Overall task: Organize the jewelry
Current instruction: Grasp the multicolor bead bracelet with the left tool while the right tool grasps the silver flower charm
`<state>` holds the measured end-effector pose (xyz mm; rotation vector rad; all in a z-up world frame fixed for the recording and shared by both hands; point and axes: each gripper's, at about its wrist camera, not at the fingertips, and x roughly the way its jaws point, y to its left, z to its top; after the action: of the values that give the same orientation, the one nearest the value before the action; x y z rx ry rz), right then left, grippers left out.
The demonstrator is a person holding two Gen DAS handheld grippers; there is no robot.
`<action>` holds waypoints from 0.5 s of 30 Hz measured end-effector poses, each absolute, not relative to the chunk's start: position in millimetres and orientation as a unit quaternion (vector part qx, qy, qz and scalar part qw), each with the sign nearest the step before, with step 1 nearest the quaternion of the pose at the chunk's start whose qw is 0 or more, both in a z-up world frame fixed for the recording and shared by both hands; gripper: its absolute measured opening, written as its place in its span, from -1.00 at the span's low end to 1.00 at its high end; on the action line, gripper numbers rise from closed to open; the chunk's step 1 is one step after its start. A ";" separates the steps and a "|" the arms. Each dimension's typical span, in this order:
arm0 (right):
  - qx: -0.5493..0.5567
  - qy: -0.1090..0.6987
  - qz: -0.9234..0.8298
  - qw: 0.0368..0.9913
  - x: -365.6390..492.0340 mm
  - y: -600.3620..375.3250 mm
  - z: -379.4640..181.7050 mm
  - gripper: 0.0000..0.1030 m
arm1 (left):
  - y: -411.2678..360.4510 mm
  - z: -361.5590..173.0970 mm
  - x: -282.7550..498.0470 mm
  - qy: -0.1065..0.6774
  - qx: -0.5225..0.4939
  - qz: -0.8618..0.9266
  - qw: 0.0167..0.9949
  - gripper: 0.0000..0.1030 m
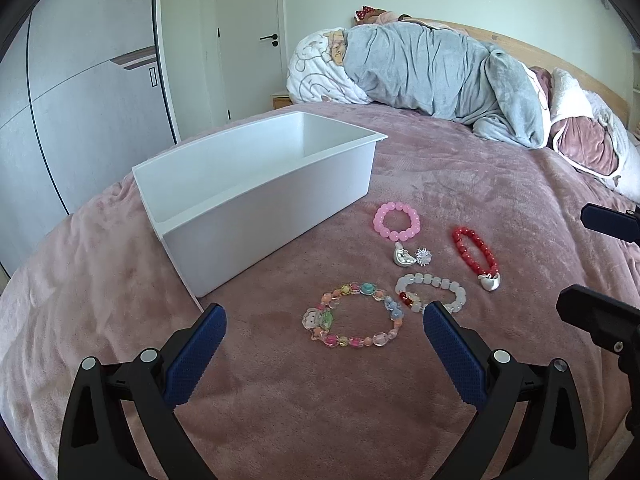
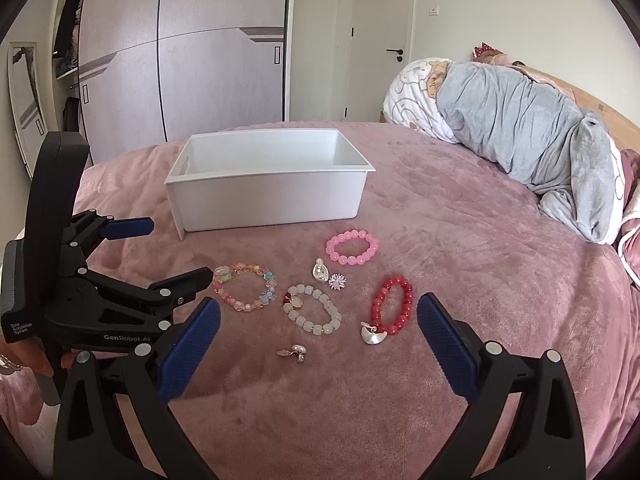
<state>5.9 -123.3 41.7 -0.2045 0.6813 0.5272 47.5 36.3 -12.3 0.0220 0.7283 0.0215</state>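
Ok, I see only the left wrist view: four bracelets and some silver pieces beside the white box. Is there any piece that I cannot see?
Observer: Yes. One more small silver piece lies alone on the pink blanket, nearer to you than the white bracelet.
Operator: And the right gripper, is it open?
Observer: Yes, the right gripper is wide open and its fingers hold nothing.

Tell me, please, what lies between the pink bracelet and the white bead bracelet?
Two small silver charms: a rounded one and a spiky one, side by side between the pink bracelet and the white bead bracelet. Both wrist views show them.
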 end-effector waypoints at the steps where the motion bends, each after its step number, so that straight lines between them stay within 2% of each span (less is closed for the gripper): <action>1: -0.095 0.337 0.258 0.901 12.2 -122.4 38.7 0.80 | 39.9 -14.6 51.7 0.360 0.007 0.011 0.933 0.94; 5: -0.080 0.363 0.265 0.890 37.4 -118.0 26.8 0.71 | 49.4 -23.6 65.7 0.371 -0.006 0.012 0.929 0.94; 6: -0.080 0.366 0.264 0.889 43.7 -116.7 24.1 0.54 | 51.5 -25.9 68.9 0.372 -0.008 0.013 0.928 0.94; 8: -0.082 0.373 0.264 0.886 57.1 -112.7 18.0 0.38 | 54.8 -31.5 73.8 0.375 -0.010 0.013 0.927 0.94; 13: -0.092 0.387 0.277 0.875 88.1 -95.8 -1.7 0.21 | 60.7 -50.1 89.1 0.401 -0.007 0.014 0.916 0.88; 15: -0.098 0.399 0.279 0.868 99.7 -88.1 -13.2 -0.05 | 62.8 -58.1 95.2 0.412 -0.009 0.015 0.911 0.70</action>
<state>99.7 -88.1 -13.2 -0.2057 0.8341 0.5841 95.2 62.8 -58.1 -0.0195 0.8503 0.0317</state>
